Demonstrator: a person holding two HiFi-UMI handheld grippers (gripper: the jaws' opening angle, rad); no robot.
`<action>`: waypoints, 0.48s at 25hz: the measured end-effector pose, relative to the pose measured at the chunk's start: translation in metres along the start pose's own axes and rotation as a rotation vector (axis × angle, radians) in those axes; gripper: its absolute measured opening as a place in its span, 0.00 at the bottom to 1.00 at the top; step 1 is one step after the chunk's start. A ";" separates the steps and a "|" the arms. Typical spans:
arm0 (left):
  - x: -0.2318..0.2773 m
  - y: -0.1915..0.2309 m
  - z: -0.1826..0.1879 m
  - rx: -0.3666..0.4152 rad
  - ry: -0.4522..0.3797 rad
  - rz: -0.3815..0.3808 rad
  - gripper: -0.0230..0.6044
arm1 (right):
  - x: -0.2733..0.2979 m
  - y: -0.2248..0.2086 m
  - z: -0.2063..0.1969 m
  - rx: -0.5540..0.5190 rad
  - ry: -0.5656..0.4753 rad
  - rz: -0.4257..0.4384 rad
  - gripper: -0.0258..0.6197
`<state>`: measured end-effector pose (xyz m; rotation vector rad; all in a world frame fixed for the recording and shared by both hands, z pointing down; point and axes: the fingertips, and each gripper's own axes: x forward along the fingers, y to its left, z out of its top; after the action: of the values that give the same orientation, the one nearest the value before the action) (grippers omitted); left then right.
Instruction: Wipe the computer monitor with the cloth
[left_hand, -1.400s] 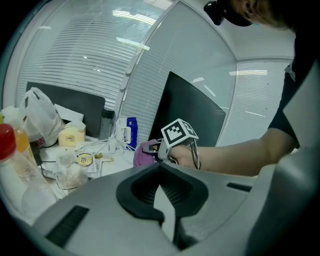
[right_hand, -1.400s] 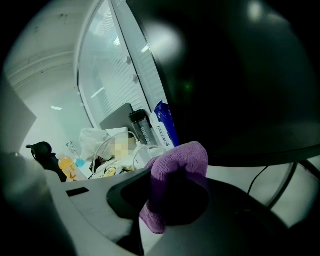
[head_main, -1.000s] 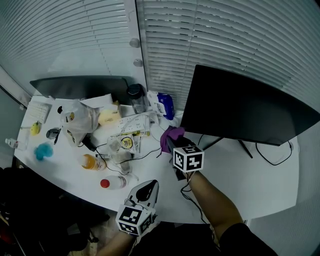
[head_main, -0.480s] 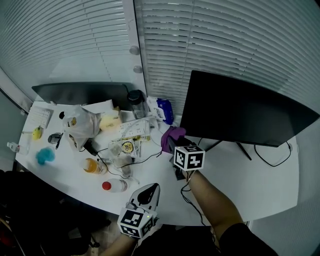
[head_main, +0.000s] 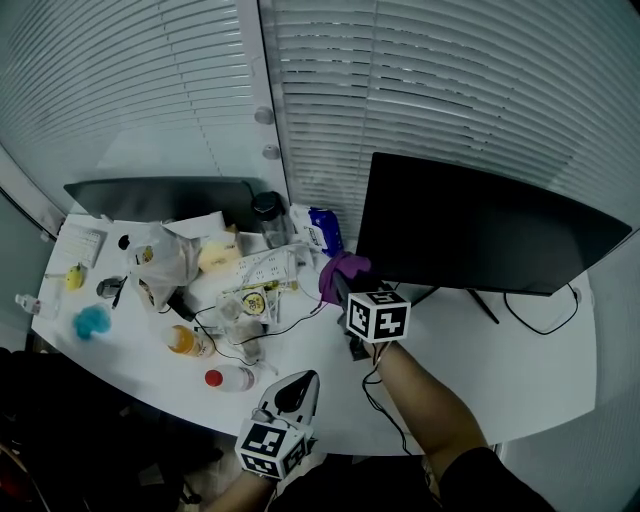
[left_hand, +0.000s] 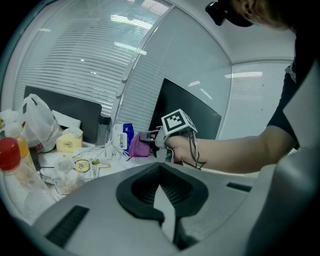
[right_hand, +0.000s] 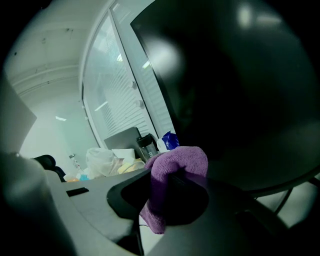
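At the lower left corner of the monitor (head_main: 480, 225), my right gripper (head_main: 343, 283) clamps the purple cloth (head_main: 338, 268) just beside the screen and my left gripper (head_main: 297, 385) hangs closed and empty, so I judge wiping not yet begun, the next move being to press the cloth flat and sweep across.

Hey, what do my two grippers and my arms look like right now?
The left gripper and the right gripper are grey-bodied with black pads lining the jaws. Each carries a white cube printed with black square markers. Thin dark cables run along the right wrist. That arm wears a dark short sleeve.
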<state>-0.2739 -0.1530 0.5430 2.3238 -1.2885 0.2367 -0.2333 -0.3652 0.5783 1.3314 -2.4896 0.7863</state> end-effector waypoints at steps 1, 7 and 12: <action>0.000 -0.001 0.001 0.002 -0.003 -0.003 0.04 | -0.002 0.001 0.004 -0.005 -0.006 0.001 0.16; 0.000 -0.007 0.006 0.016 -0.027 -0.020 0.04 | -0.017 0.011 0.028 -0.039 -0.058 0.015 0.16; -0.003 -0.011 0.011 0.033 -0.048 -0.028 0.04 | -0.031 0.023 0.052 -0.067 -0.107 0.026 0.16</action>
<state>-0.2667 -0.1512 0.5294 2.3866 -1.2829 0.1958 -0.2311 -0.3618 0.5142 1.3543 -2.5960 0.6465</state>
